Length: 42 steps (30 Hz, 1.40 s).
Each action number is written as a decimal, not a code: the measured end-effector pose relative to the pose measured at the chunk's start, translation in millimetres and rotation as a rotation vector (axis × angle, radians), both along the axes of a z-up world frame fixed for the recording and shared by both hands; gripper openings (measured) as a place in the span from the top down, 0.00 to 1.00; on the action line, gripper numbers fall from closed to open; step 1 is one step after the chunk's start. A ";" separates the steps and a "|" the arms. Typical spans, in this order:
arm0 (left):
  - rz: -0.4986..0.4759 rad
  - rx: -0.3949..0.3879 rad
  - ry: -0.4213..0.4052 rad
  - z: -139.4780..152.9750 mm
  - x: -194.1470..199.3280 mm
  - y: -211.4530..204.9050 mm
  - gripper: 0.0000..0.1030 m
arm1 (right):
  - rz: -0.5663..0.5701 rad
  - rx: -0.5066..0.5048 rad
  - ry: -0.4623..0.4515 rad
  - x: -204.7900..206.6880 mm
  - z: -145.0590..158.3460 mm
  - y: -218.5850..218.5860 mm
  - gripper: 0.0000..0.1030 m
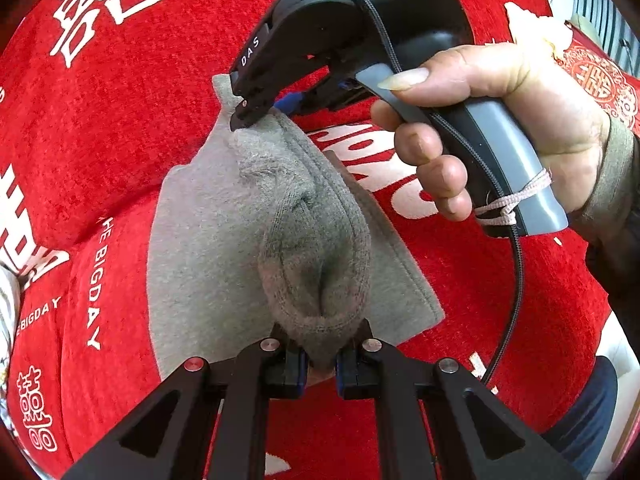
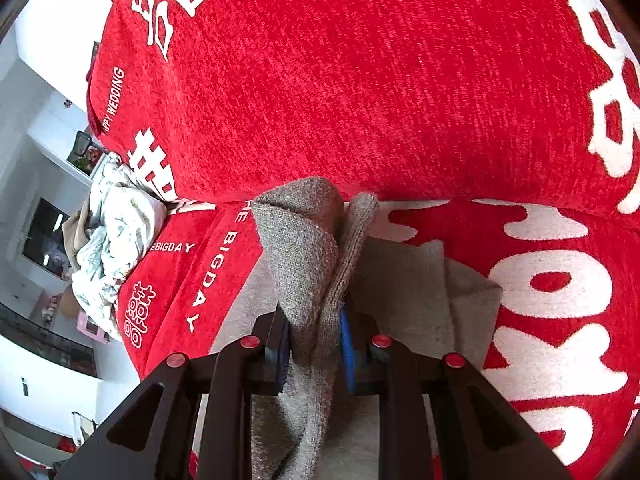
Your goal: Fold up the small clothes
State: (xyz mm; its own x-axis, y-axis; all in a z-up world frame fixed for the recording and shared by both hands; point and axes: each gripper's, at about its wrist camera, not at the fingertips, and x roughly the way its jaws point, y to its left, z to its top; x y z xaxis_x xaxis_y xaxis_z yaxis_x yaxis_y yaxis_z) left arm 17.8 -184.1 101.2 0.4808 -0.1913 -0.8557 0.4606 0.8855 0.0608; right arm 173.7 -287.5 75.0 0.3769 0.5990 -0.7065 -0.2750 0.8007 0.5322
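Observation:
A small grey fleece garment (image 1: 208, 248) lies on a red sofa cover (image 1: 120, 128) with white lettering. My left gripper (image 1: 320, 364) is shut on the near end of a raised fold of the garment. My right gripper (image 1: 250, 114), held in a hand, pinches the far end of the same fold in the left wrist view. In the right wrist view my right gripper (image 2: 314, 354) is shut on a bunched edge of the grey garment (image 2: 304, 248), which stands up between the fingers. The rest of the garment lies flat under the fold.
A crumpled pale patterned cloth (image 2: 116, 236) lies at the left end of the sofa. The red backrest cushion (image 2: 360, 80) rises behind the garment. A white crumpled item (image 1: 536, 28) sits at the far right. Room furniture shows beyond the sofa's left edge.

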 end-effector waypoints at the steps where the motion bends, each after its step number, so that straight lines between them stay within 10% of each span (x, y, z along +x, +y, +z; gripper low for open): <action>1: -0.002 0.002 0.001 -0.3 0.5 -2.1 0.90 | -0.001 0.003 -0.001 0.1 -0.8 -2.7 0.78; 42: -0.043 0.055 0.089 -50.2 17.2 -34.7 0.90 | -0.150 0.149 0.088 -1.1 -82.0 -60.4 0.73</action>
State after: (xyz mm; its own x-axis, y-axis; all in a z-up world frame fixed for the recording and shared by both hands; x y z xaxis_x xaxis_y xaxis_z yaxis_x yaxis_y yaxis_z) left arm 35.0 -218.8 51.0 0.3943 -0.1618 -0.9046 0.5042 0.8611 0.0658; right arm 172.6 -347.9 -7.0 0.4101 0.6414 -0.6484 -0.1059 0.7396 0.6646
